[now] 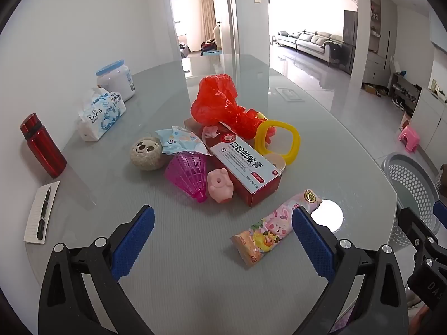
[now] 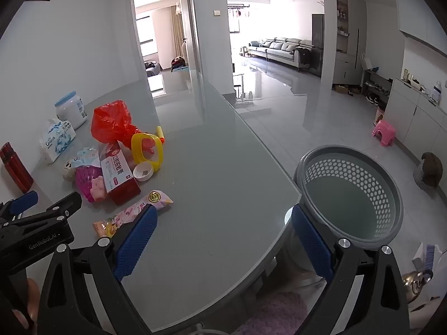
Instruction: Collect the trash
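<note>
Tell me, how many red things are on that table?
3: a red bottle at the left edge, a crumpled red bag atop the pile, and a red box lying before it. The pile could hide more.

The table top is glossy glass. The red bag looks like thin crinkled plastic, the bottle shiny red metal.

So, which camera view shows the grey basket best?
The right wrist view: the grey basket shows whole there, open mouth and empty inside, beside the table. The left wrist view catches only part of it at the right edge.
</note>
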Demonstrator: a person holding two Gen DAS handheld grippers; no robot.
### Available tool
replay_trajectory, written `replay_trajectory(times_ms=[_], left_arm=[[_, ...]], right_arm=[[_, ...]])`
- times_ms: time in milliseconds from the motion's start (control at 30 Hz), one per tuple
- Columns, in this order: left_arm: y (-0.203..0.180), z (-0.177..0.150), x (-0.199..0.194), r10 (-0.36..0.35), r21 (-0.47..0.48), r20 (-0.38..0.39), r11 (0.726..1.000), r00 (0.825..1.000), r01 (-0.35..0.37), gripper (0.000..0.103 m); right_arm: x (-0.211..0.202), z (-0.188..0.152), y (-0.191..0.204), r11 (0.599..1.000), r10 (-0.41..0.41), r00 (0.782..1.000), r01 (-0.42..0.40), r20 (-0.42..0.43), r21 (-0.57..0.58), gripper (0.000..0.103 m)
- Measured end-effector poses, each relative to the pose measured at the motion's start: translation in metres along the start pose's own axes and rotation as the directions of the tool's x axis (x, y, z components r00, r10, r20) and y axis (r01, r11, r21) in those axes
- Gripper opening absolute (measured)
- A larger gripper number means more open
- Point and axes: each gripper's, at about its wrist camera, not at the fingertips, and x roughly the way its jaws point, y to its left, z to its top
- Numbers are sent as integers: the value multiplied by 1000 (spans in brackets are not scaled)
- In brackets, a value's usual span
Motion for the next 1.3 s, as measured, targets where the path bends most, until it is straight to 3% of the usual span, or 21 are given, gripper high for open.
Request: replay_trajectory(times_ms=[1300], left_arm=[[-1,-2,-7,-8,-5,19,1000,1000,8,97]], right_arm=[[-7,0,-1,1000,-4,1000,4,10,0,92]])
